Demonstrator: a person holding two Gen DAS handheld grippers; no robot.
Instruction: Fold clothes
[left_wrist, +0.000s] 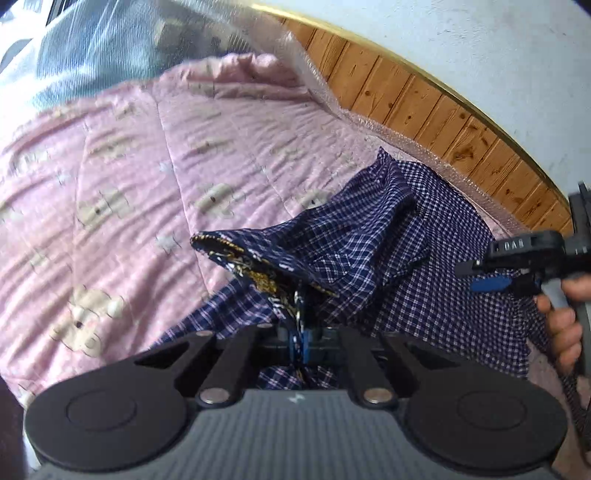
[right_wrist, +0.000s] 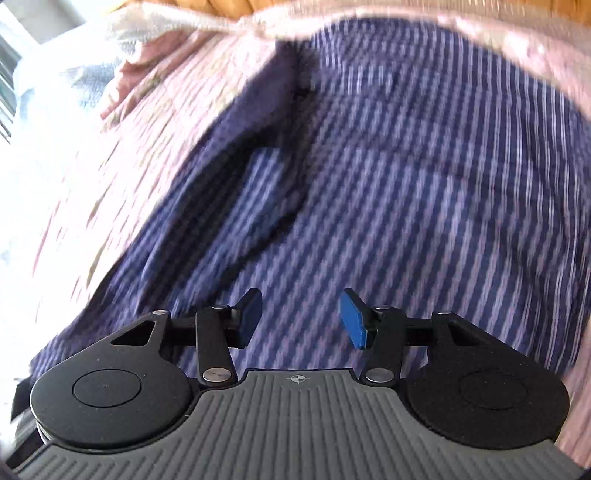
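Checked shirt pinched in left gripper jaws (raised); right gripper jaws spread.

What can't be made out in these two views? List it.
- Left wrist view: the left claw is shut on the checked shirt; bunched cloth hides the exact spot gripped.
- Left wrist view: the shirt's right part is cut off by the edge.
- Right wrist view: motion blur smears the shirt below the open right claw.

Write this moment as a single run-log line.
left gripper: shut on checked shirt | right gripper: open above shirt | surface: pink quilt
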